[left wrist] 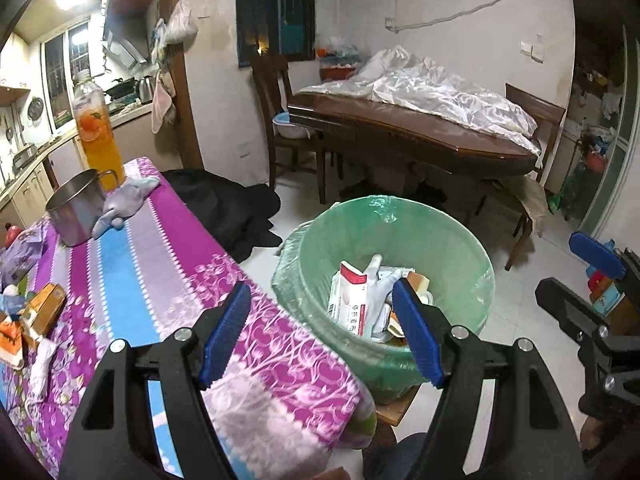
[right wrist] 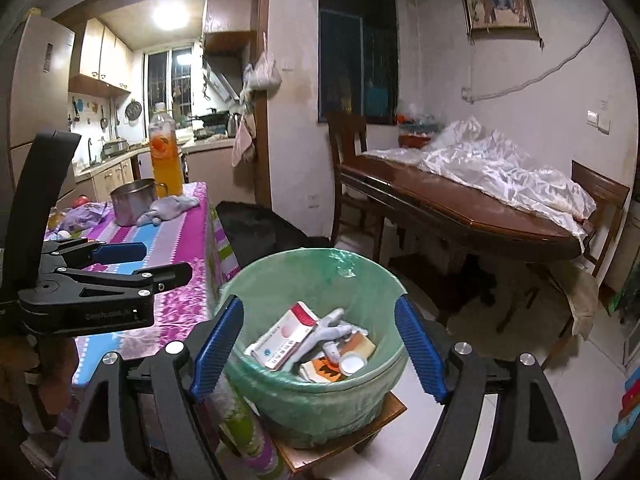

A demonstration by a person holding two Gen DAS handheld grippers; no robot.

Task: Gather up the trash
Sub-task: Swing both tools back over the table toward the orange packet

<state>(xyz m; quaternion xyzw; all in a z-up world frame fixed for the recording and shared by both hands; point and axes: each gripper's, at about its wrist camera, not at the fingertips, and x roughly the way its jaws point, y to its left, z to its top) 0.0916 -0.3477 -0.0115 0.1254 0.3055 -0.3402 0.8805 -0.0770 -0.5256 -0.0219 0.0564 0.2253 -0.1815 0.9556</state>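
Left hand-held gripper point(left wrist: 322, 334): my blue-padded jaws stand apart with nothing between them, over the near corner of the surface beside the bin.
Right hand-held gripper point(right wrist: 320, 344): jaws apart and empty, hovering just above the bin's near rim.
Bin: round pail lined with a thin green plastic bag point(right wrist: 320, 276), standing on a small wooden stool just off the surface's near corner; already holds a red-and-white cardboard carton point(right wrist: 282, 334), a grey rubber glove point(right wrist: 324, 330) and a white cap.
Surface: table under a magenta, blue and lilac striped floral cloth point(left wrist: 160, 240).
Trash left, left edge: small brown cardboard box point(left wrist: 44, 304), orange wrapper, crumpled white tissue point(left wrist: 40, 364). I judge these light; the box is stiff enough to pinch across its narrow sides, while tissue and wrapper are soft and need a deep bite at the bunched middle.
Trash left, far end: second grey rubber glove point(left wrist: 124, 200), touching a steel mug point(left wrist: 76, 212). I judge it limp and slightly grippy; take the cuff or palm, not a finger.
Not trash, I judge: steel mug; tall orange-drink bottle point(left wrist: 98, 132) at the far corner.
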